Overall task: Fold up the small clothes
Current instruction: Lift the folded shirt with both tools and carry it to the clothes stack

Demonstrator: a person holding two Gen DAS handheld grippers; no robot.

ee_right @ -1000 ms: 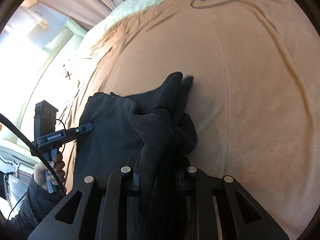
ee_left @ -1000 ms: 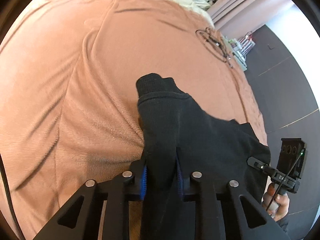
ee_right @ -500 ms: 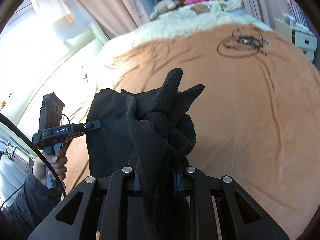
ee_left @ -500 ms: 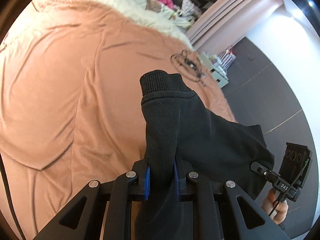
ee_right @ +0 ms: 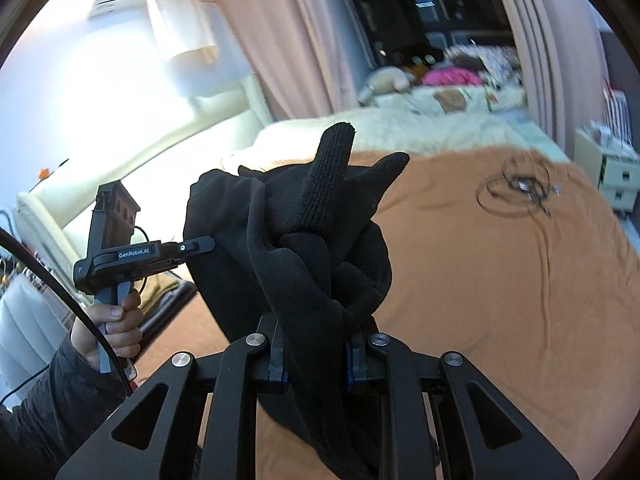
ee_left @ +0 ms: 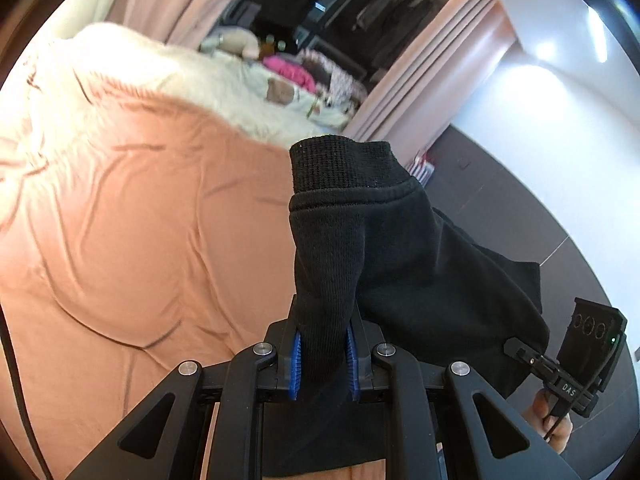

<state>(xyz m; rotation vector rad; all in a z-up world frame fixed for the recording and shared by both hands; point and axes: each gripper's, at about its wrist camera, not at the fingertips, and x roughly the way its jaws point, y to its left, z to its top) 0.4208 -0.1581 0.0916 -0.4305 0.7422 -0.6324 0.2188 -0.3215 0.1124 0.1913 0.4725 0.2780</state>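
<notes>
Left wrist view: my left gripper (ee_left: 323, 354) is clamped on a ribbed black cuff of the black garment (ee_left: 400, 256), blue pads (ee_left: 296, 360) pressing the cloth from both sides. The garment is held in the air above the orange blanket (ee_left: 140, 240), the cuff standing up past the fingertips and the rest draping to the right of the blanket toward my right gripper (ee_left: 560, 372), whose handle sits in my right hand (ee_left: 550, 420). Beyond the blanket lie a white fluffy cover (ee_left: 160, 80) and pink curtains (ee_left: 432, 76).

Right wrist view: my right gripper (ee_right: 316, 360) is closed on a bunched, twisted part of the same black garment (ee_right: 304, 240), with cloth filling the gap between the fingers. The bundle hangs above the orange blanket (ee_right: 500, 300), and a flat stretch of it runs left to my left gripper (ee_right: 160, 256), held by my left hand (ee_right: 116, 328). A loop of black cable (ee_right: 516, 192) lies on the blanket's far right part.
</notes>
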